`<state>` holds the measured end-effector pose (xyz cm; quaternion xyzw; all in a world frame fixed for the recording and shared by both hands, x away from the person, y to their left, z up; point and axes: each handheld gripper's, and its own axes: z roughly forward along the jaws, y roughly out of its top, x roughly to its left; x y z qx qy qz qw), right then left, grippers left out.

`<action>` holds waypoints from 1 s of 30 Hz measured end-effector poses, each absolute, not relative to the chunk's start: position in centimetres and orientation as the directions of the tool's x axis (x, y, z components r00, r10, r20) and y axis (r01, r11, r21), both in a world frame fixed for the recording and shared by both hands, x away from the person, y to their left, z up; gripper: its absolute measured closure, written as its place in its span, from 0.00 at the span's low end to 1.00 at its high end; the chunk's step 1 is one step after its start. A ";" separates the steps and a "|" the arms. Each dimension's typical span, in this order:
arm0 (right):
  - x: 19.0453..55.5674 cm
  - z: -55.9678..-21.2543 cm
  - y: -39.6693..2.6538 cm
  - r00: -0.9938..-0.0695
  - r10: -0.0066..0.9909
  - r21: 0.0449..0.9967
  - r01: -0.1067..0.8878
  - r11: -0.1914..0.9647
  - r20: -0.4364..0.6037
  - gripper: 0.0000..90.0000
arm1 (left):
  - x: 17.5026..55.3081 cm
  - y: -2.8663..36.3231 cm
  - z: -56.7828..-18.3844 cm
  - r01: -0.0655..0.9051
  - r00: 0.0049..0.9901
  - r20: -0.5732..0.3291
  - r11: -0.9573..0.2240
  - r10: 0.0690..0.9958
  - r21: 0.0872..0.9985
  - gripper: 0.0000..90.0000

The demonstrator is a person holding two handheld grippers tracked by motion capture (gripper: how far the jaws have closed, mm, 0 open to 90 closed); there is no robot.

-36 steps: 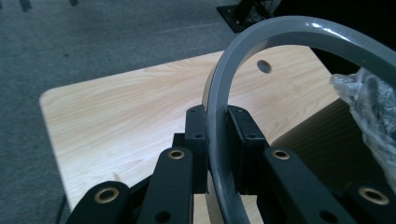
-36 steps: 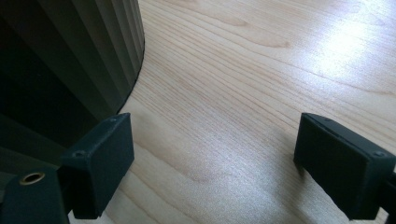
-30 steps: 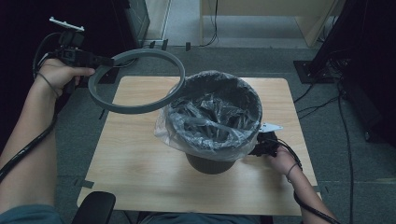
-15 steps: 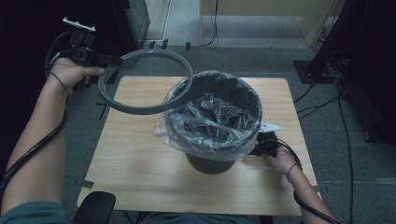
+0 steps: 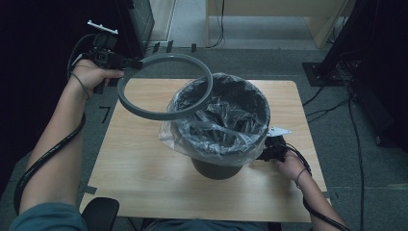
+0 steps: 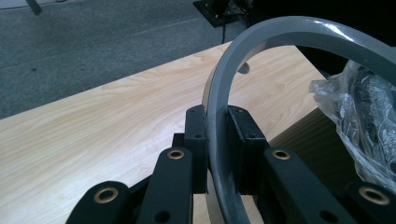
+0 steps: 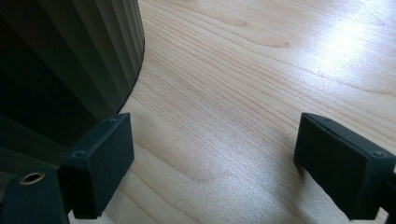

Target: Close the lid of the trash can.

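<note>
A dark bin (image 5: 219, 166) lined with a clear plastic bag (image 5: 216, 127) stands in the middle of the wooden table (image 5: 139, 168). My left gripper (image 5: 132, 62) is shut on a grey ring (image 5: 166, 86), held in the air over the table's back left, its far side overlapping the bin's rim. In the left gripper view the ring (image 6: 219, 121) is pinched between the pads (image 6: 196, 140) and the bag (image 6: 369, 107) shows at right. My right gripper (image 5: 269, 151) sits low beside the bin's right side. It stands open (image 7: 212, 163), with the ribbed bin wall (image 7: 84, 56) at its left.
Grey carpet surrounds the table. Black cables (image 5: 332, 91) run over the floor at right, and dark equipment (image 5: 375, 57) stands at the far right. A wooden cabinet (image 5: 274, 19) stands at the back. A black chair part (image 5: 98, 211) sits at the table's front left edge.
My left gripper has carried the grey ring to the right, so it now overlaps the bin's rim. The right gripper has stayed beside the bin.
</note>
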<state>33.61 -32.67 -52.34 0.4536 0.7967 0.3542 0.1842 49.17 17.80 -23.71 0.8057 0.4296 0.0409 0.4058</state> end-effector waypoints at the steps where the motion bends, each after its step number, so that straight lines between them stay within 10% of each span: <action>1: 33.6 -52.3 -32.7 -0.521 0.853 0.732 0.592 0.338 0.028 0.13 | 49.2 17.6 -23.7 0.655 0.633 -0.278 -0.307 0.723 0.691 0.87; 30: 33.6 -52.3 -32.6 -0.518 0.855 0.733 0.592 0.335 0.028 0.13 | 49.8 11.4 -23.5 0.607 0.718 -0.280 -0.376 0.637 0.700 0.87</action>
